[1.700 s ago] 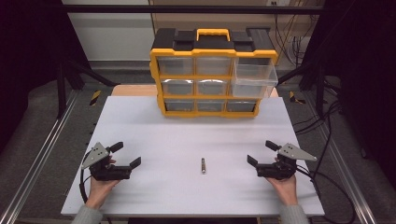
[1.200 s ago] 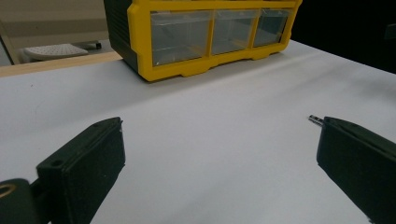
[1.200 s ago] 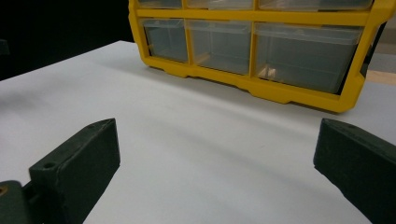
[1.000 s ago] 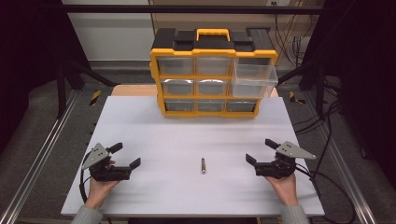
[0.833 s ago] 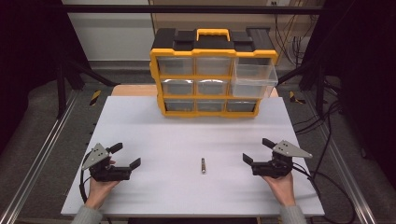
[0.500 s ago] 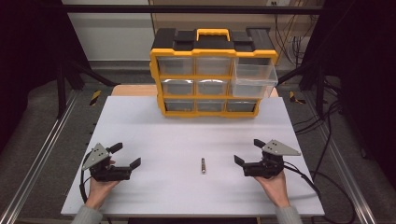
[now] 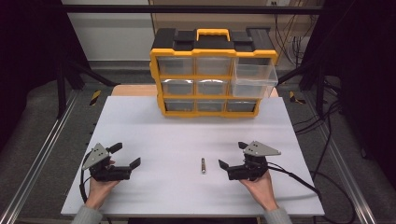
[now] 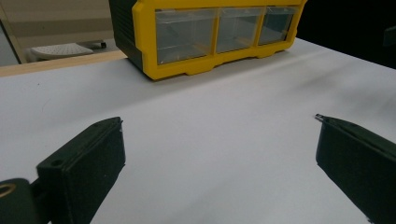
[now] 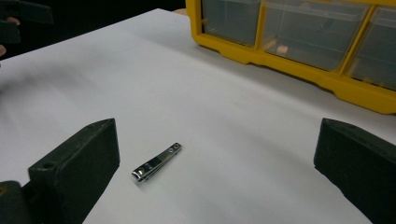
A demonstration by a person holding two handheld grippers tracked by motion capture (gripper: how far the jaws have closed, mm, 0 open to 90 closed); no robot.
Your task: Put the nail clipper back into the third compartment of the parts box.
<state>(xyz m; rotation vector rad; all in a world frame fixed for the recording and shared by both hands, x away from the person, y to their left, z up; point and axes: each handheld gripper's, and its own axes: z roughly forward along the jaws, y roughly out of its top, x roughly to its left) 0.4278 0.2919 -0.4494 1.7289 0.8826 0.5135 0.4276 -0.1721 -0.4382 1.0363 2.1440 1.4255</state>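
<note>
The right gripper (image 7: 229,155), held in a person's hand at the near right of the white table (image 7: 154,126), is seen with its jaws spread wide and nothing between them, pointed toward a small metal nail clipper (image 7: 203,165) that lies flat on the table just to its left. In the right gripper view the nail clipper (image 9: 156,162) is shown lying loose on the bare surface, nearer the left jaw than the right, with neither jaw touching it. The step in hand is judged to be the approach for a pick-up: the clipper has not yet been grasped. For the next move, the gripper would need to be brought forward and lowered until the clipper sits between the jaws, then closed across its narrow width; the thing is thin and lies flat, so a low, careful closing is called for. The left gripper (image 7: 125,156) is held at the near left, likewise spread and empty, well apart from the clipper. At the far edge stands a yellow-and-black drawer organiser (image 7: 212,72), its right middle drawer (image 7: 253,79) pulled out.
</note>
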